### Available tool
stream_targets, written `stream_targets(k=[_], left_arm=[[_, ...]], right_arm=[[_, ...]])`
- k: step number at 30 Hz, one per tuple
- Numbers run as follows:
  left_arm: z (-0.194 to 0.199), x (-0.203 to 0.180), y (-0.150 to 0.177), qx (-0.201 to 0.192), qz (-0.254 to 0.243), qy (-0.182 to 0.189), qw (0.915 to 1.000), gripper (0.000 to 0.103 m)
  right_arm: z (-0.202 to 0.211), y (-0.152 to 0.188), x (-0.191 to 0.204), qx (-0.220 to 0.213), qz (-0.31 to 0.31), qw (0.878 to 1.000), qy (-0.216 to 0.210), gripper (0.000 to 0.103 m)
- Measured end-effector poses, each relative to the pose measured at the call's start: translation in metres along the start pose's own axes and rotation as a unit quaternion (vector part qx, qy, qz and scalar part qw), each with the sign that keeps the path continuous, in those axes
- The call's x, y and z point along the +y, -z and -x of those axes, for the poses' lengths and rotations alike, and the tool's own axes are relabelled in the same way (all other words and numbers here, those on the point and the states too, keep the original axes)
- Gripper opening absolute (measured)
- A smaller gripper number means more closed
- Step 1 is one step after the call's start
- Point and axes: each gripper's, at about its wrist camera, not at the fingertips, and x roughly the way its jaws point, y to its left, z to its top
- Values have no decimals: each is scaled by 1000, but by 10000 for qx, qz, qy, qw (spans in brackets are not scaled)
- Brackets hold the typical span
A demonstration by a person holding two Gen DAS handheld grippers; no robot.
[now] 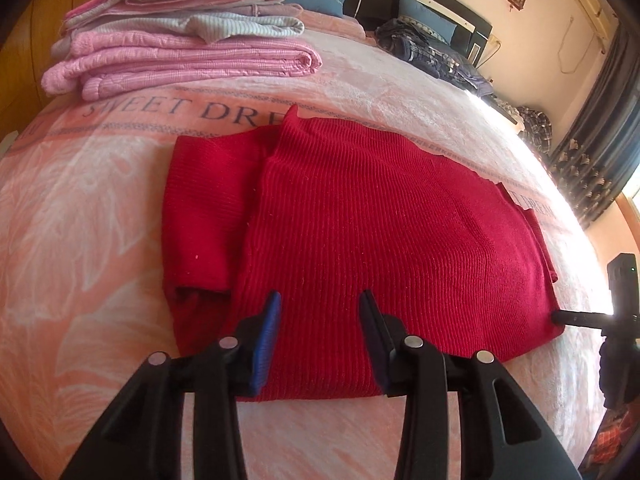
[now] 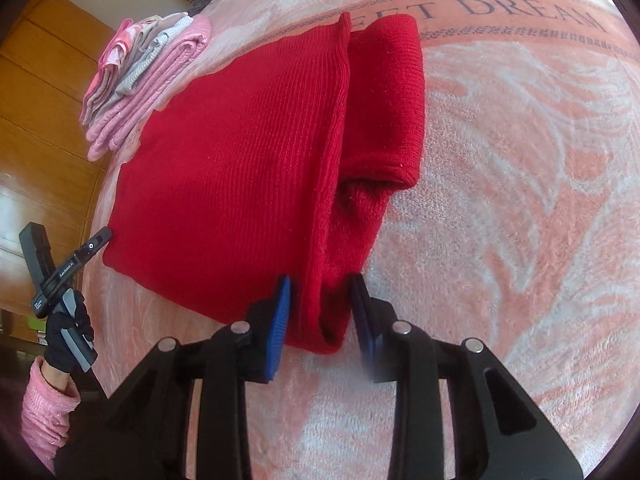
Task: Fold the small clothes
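While both tools gape, right tool [image 2: 320, 312] straddles the red sweater [image 2: 240, 152] corner.

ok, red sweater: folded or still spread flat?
Partly folded. The red sweater lies on the blanket with its ribbed body doubled over a layer beneath; a sleeve is tucked alongside.

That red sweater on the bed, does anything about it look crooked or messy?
Mostly tidy. The red sweater lies flat on the pink blanket, but one folded-in part sticks out past the main panel's edge, with an open, puckered hem. The stack of folded clothes looks neat. Both grippers' fingers are open.
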Motion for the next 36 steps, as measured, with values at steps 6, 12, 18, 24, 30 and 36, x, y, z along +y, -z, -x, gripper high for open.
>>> stream_targets(k=[6, 12, 18, 24, 30, 36], left_arm=[[-14, 8, 7, 78, 96, 148, 9998, 41], [-13, 14, 6, 102, 364, 277, 9989, 41], [3, 9, -2, -126, 550, 428, 9975, 42], [7, -5, -15, -327, 326, 473, 9978, 47], [-10, -10, -20, -179, 301, 519, 9980, 52], [-26, -12, -17, -95, 175, 416, 9989, 55]], right_arm=[[12, 5, -5, 102, 144, 9998, 37, 5], [6, 11, -20, 185, -112, 9997, -94, 6], [26, 4, -20, -64, -386, 9982, -454, 28], [40, -15, -40, -375, -872, 9914, -905, 42], [13, -26, -47, -96, -990, 9899, -1006, 42], [-2, -30, -54, -95, -1141, 9867, -1150, 41]])
